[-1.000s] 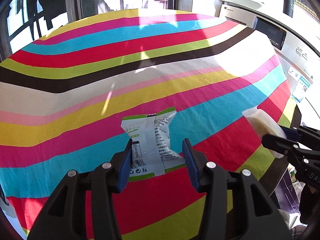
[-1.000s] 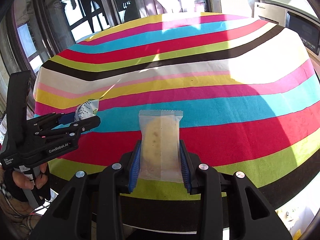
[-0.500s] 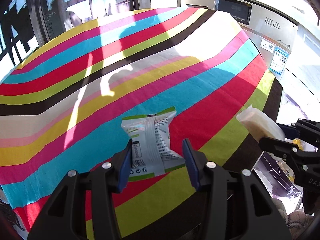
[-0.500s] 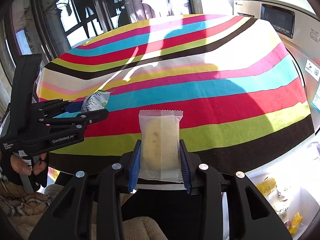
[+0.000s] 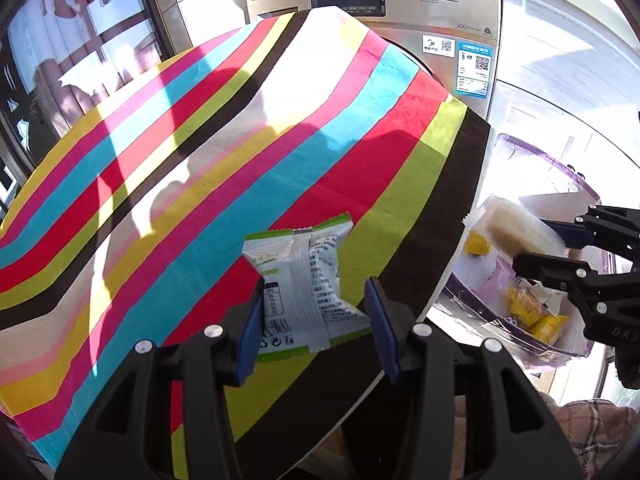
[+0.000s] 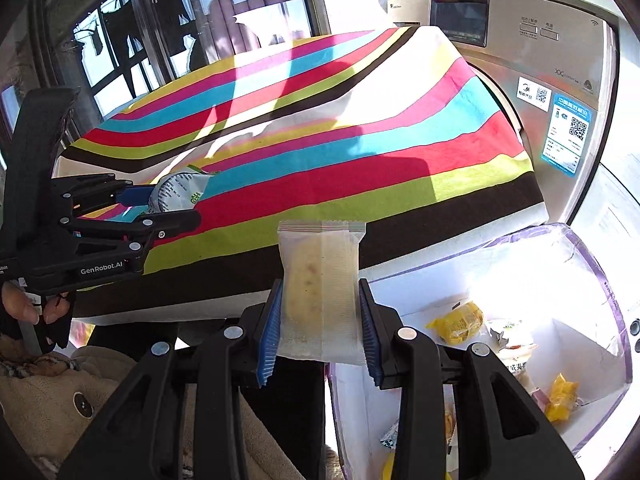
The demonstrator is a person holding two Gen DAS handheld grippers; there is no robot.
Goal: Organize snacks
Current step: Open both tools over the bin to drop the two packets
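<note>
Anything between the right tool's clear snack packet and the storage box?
Nothing: right wrist view shows the clear packet held in the air, beside the open box.

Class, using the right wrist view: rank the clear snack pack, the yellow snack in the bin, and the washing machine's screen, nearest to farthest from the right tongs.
1. Clear snack pack: clamped in the right tongs.
2. Yellow snack: in the bin, to the right.
3. Screen: top right, beyond the table.

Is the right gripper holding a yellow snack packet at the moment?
No, the right gripper clamps a clear packet holding a pale cake.
</note>
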